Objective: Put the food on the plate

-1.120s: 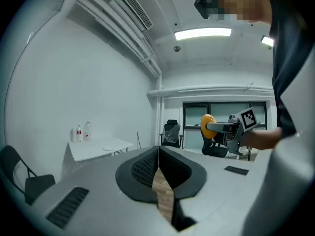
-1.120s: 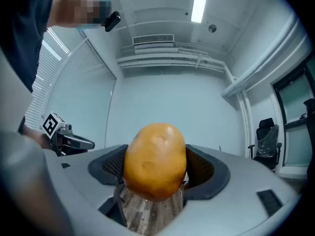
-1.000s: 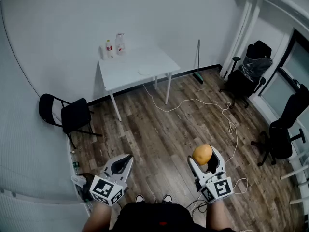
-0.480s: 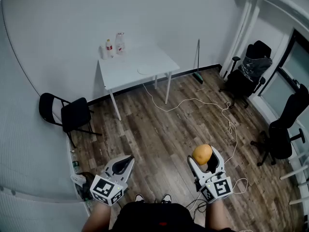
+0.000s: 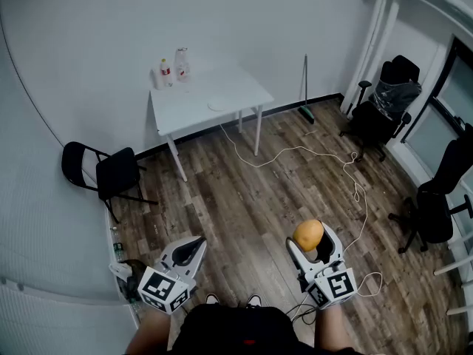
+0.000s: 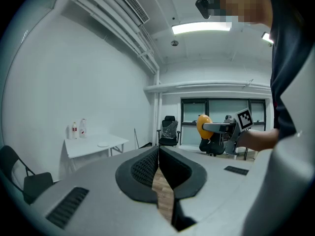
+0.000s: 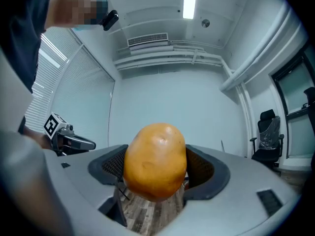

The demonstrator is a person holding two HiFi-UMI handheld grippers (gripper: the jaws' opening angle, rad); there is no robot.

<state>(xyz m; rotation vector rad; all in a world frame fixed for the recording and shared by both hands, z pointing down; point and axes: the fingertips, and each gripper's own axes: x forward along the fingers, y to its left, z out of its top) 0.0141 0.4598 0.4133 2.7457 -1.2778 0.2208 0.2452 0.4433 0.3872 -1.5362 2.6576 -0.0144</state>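
1. Clamped between the jaws of the right gripper point(image 5: 316, 246): a smooth, rounded orange-brown piece of food point(image 7: 155, 160).
2. Alongside, left gripper point(image 5: 191, 248) pressed shut, holding nothing.
3. Well apart, on the white rectangular table point(image 5: 244, 95): a small round white plate point(image 5: 217, 105).
4. Carrying step, seemingly; next, crossing over and lowering the food onto the plate.

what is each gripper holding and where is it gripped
The right gripper clamps the potato by its two sides; the left gripper is shut, holding nothing.
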